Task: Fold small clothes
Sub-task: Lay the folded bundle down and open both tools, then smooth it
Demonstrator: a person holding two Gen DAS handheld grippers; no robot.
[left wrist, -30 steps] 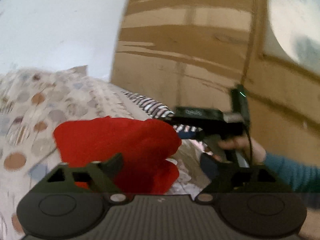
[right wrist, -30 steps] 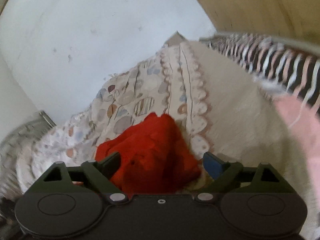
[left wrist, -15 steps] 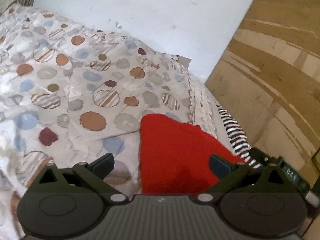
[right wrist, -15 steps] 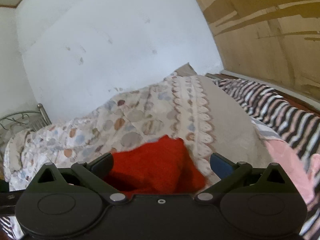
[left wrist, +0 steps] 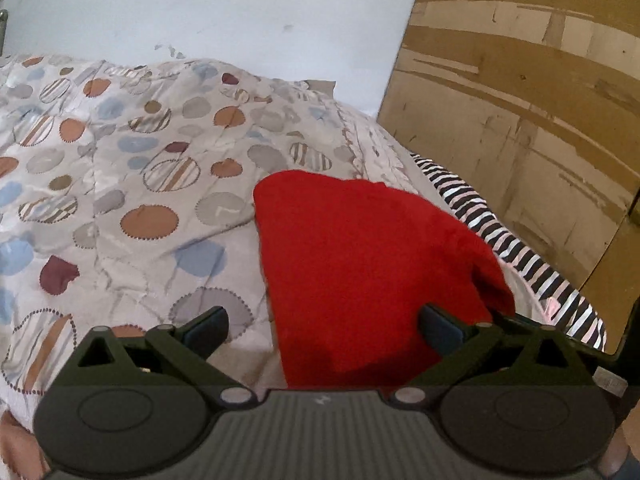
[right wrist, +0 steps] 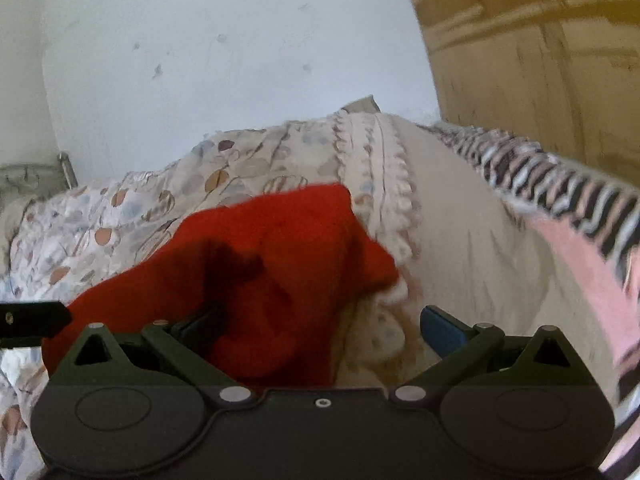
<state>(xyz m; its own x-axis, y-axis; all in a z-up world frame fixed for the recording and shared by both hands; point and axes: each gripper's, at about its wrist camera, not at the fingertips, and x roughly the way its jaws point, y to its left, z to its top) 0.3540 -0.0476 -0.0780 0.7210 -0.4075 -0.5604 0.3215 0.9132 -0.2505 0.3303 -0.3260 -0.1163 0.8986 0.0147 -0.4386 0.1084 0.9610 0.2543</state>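
a folded garment is laid on a quilt spread over a bed, toward its right edge. a striped cloth is draped to the garment's right, beside a wooden panel. a wall is seen behind the bed.

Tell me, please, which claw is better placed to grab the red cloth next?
Probably the left claw: it is open, with the red cloth flat between its fingers. The right claw, also open, sees bunched, blurred cloth.
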